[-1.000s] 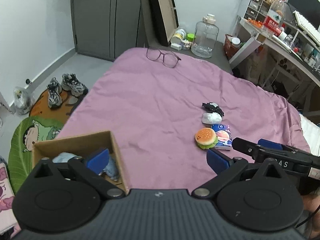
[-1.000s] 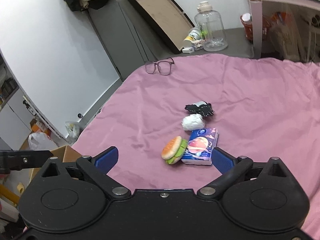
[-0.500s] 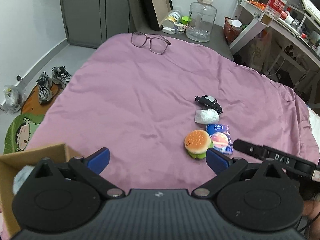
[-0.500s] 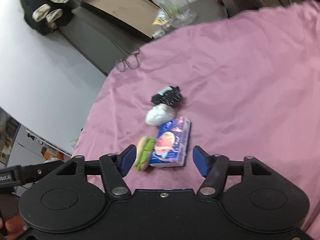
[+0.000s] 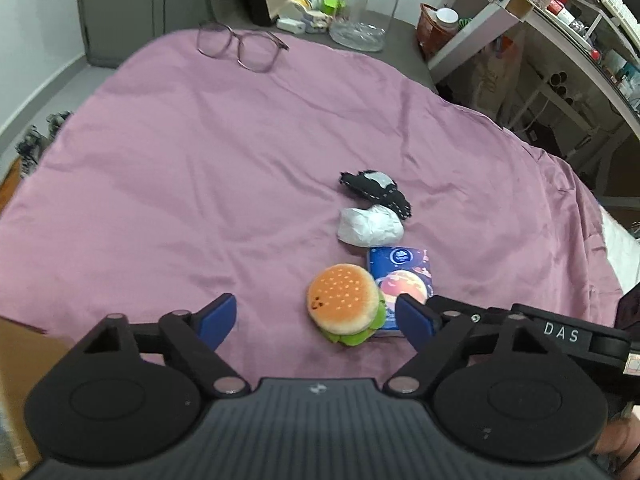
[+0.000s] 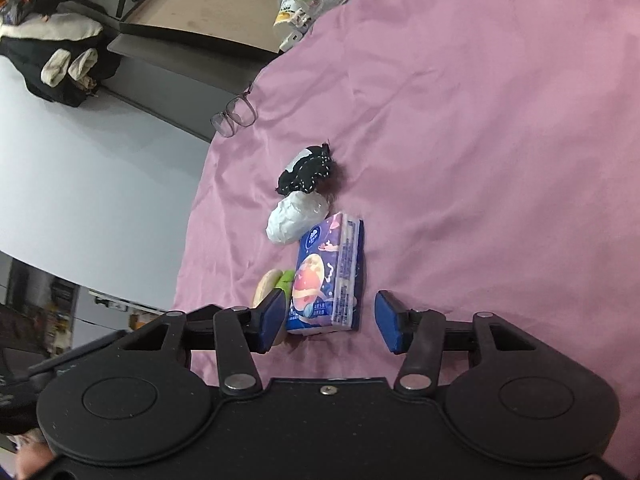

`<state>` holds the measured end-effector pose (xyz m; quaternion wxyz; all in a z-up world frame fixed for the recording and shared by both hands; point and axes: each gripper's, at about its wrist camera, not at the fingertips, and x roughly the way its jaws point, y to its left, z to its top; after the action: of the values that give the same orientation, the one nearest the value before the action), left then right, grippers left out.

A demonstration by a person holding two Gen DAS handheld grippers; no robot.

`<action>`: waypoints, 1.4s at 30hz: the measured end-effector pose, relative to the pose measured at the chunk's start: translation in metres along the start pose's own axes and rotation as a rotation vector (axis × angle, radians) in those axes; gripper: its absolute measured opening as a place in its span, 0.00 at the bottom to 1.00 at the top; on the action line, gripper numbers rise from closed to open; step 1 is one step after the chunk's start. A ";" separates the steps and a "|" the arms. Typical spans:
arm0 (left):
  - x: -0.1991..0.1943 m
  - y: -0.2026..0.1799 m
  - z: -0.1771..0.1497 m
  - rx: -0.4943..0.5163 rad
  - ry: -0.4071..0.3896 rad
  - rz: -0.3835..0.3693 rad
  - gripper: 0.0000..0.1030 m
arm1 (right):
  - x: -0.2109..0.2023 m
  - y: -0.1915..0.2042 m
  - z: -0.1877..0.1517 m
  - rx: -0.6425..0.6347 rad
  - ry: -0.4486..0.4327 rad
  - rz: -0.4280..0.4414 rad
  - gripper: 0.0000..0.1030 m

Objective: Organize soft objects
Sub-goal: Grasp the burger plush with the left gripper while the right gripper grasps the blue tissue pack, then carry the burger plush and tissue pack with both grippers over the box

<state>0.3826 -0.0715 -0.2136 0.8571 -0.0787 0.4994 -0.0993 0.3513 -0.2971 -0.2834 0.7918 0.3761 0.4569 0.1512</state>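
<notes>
A plush burger (image 5: 345, 304), a blue tissue pack (image 5: 402, 278), a white crumpled wad (image 5: 370, 226) and a black-and-white cloth piece (image 5: 376, 188) lie in a row on the pink bedspread (image 5: 200, 168). My left gripper (image 5: 316, 320) is open and empty, with the burger just ahead between its fingers. My right gripper (image 6: 330, 320) is open, tilted, with the near end of the tissue pack (image 6: 326, 276) between its blue pads; the burger (image 6: 272, 288) is partly hidden behind its left finger. The wad (image 6: 296, 218) and cloth piece (image 6: 306, 168) lie beyond.
Glasses (image 5: 240, 46) lie at the bed's far edge. A clear jug (image 5: 370, 4) and small containers stand on the floor beyond. A desk with clutter (image 5: 560, 20) is at the right. A cardboard box corner (image 5: 24, 360) shows at the lower left. Shoes (image 5: 36, 140) are on the floor.
My left gripper has swung right from over the cardboard box toward the burger. My right gripper has tilted, narrowed somewhat, and closed in around the tissue pack.
</notes>
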 end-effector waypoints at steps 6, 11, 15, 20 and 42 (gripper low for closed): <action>0.029 -0.001 0.001 -0.021 0.048 -0.030 0.67 | 0.008 -0.009 0.004 0.042 0.013 0.031 0.45; 0.044 0.002 0.001 -0.030 0.064 -0.060 0.65 | 0.015 -0.014 0.007 0.061 0.023 0.047 0.40; 0.053 0.003 0.001 -0.040 0.077 -0.076 0.58 | 0.021 -0.012 0.008 0.057 0.027 0.052 0.37; 0.053 0.006 0.002 -0.058 0.073 -0.103 0.41 | 0.023 -0.016 0.009 0.088 0.023 0.051 0.25; -0.047 0.013 -0.027 -0.044 0.018 -0.052 0.38 | -0.036 0.042 -0.020 -0.057 -0.088 -0.142 0.20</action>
<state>0.3380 -0.0483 -0.1906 0.8478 -0.1096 0.5069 -0.1111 0.3192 -0.2810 -0.2368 0.8302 0.3263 0.4428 0.0909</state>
